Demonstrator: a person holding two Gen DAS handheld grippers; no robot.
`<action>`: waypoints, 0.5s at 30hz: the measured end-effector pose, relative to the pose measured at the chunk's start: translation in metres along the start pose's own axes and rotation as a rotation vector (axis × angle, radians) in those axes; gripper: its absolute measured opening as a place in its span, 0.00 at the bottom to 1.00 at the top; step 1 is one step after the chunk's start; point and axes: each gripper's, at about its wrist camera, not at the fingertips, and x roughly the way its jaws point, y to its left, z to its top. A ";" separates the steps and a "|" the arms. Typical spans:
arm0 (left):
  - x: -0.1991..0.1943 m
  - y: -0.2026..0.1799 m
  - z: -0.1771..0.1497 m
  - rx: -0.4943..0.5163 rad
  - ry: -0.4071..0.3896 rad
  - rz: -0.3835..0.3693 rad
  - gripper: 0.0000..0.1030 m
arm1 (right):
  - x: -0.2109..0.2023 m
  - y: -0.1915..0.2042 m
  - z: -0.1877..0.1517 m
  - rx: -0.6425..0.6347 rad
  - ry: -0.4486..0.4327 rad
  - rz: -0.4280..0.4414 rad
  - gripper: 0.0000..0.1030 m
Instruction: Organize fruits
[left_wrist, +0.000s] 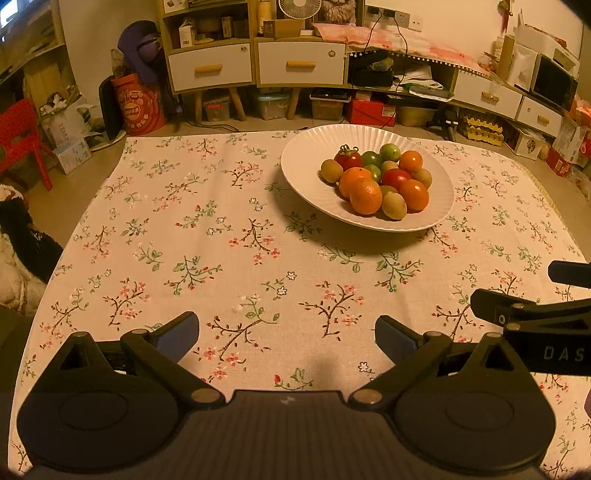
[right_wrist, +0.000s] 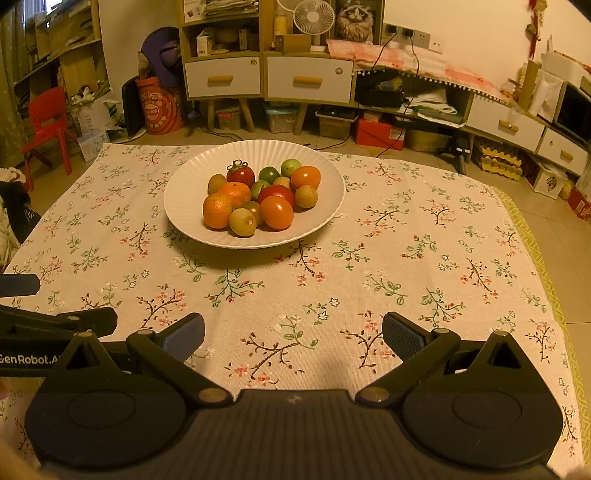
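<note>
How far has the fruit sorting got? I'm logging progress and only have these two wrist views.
Nothing looks sorted yet: the mixed fruits, orange, red, green and brownish, sit piled together in the white plate. Nothing is in hand: the left gripper and right gripper are both open and empty above the floral tablecloth, short of the plate. All the sorting remains, and no second container is in view.

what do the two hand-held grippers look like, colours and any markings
Both match: matte black plastic, with a ribbed central body, two round discs at the sides, and angled link arms with silvery pivot pins. The left hand-held gripper and right hand-held gripper each carry fingers with textured blue pads. White lettering shows on their sides: "GenRobot.A" on the left one, "DAS" on the right. No cables or sleeves visible.
</note>
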 end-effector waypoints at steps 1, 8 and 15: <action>0.000 0.000 0.000 -0.001 0.001 -0.001 0.96 | 0.000 0.000 0.000 -0.001 0.001 -0.001 1.00; 0.000 0.001 0.000 -0.005 0.004 -0.007 0.96 | 0.000 0.000 0.000 -0.001 0.000 -0.001 1.00; 0.001 0.001 0.000 -0.008 0.007 -0.009 0.96 | -0.001 0.000 0.000 -0.002 0.001 0.002 1.00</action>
